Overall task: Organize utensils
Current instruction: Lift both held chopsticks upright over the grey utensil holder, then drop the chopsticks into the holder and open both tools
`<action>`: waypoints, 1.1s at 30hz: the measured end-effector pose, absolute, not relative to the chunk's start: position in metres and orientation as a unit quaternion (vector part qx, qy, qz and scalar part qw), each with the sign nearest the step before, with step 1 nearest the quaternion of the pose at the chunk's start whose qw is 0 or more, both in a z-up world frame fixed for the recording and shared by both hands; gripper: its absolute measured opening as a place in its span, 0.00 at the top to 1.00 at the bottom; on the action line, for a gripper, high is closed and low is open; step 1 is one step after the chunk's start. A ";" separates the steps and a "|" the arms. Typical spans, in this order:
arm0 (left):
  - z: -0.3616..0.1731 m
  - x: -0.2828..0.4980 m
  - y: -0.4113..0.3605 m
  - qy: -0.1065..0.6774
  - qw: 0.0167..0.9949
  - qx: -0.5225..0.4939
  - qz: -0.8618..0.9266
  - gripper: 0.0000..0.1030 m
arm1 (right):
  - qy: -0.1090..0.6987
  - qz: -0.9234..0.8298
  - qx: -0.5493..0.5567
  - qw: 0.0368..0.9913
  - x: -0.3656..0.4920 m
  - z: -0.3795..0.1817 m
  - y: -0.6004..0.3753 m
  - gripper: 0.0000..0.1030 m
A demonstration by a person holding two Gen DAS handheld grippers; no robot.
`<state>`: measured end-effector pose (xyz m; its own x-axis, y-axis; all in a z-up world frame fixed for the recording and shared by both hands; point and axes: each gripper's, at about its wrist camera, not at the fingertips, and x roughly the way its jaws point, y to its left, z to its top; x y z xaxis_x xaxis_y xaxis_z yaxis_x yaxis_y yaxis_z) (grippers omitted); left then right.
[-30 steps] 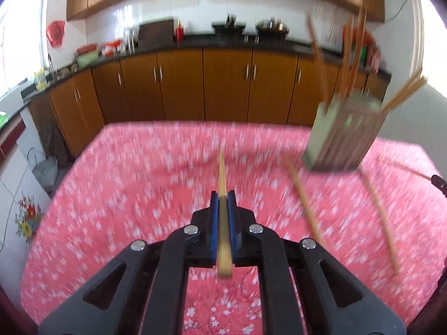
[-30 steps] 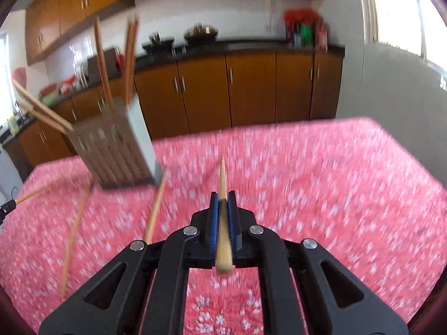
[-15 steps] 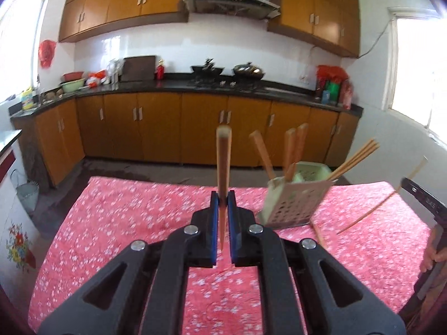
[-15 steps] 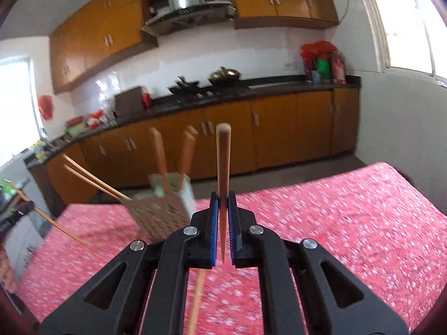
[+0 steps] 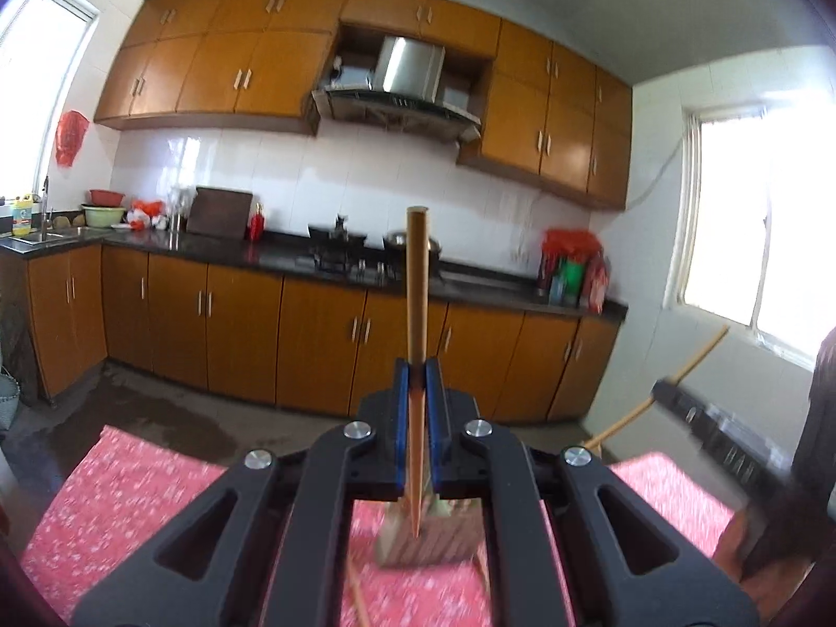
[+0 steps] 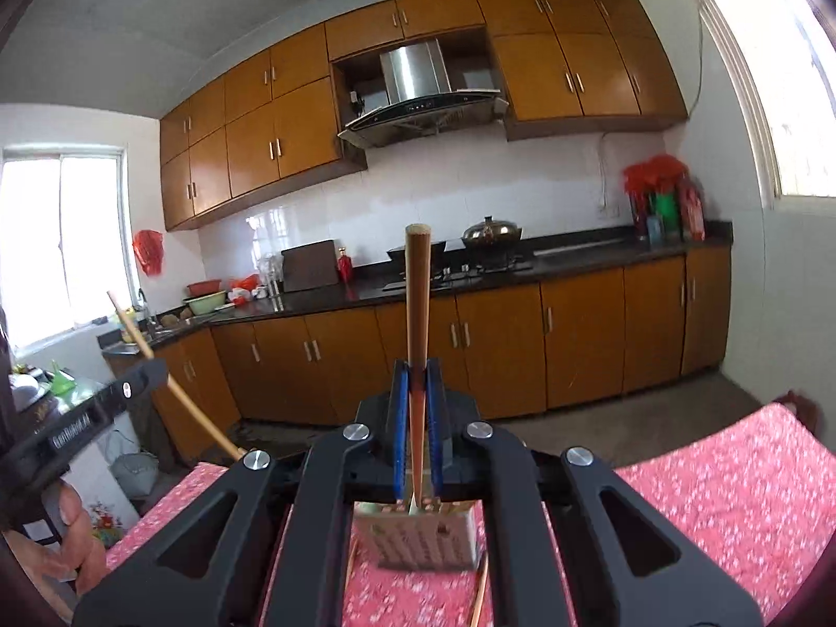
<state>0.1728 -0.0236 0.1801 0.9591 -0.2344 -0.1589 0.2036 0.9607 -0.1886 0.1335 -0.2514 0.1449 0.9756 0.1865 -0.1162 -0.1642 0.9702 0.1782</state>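
A: How do the left gripper (image 5: 418, 381) and right gripper (image 6: 418, 381) stand?

B: Each has its fingers clamped on an upright chopstick (image 5: 418, 313) (image 6: 418, 313). The utensil holder (image 6: 426, 538) sits on the worktop (image 6: 705, 486), below the fingers.

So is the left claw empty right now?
No, the left claw is shut on a wooden chopstick that stands upright between its blue pads.

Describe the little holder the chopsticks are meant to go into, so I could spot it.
Find the table under the red flowered cloth. On it, just beyond the tongs, stands a pale perforated box, the only container on the cloth; loose chopsticks lie beside it.
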 end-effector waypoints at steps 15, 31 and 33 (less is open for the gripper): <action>0.131 0.255 -0.059 0.119 0.984 -0.095 -0.093 0.92 | 0.127 0.078 0.068 0.987 0.188 0.110 -0.238 0.92; 0.140 0.210 -0.013 0.108 0.984 -0.111 -0.088 0.72 | 0.098 0.038 0.066 0.992 0.152 0.122 -0.261 0.76; 0.137 0.193 0.002 0.108 0.985 -0.107 -0.080 0.70 | 0.105 0.014 0.069 0.992 0.143 0.113 -0.277 0.74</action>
<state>0.1928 0.0021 0.1367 0.9637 -0.1815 -0.1957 0.1351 0.9641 -0.2288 0.1428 -0.2769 0.1134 0.9776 0.0413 -0.2062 -0.0125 0.9902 0.1389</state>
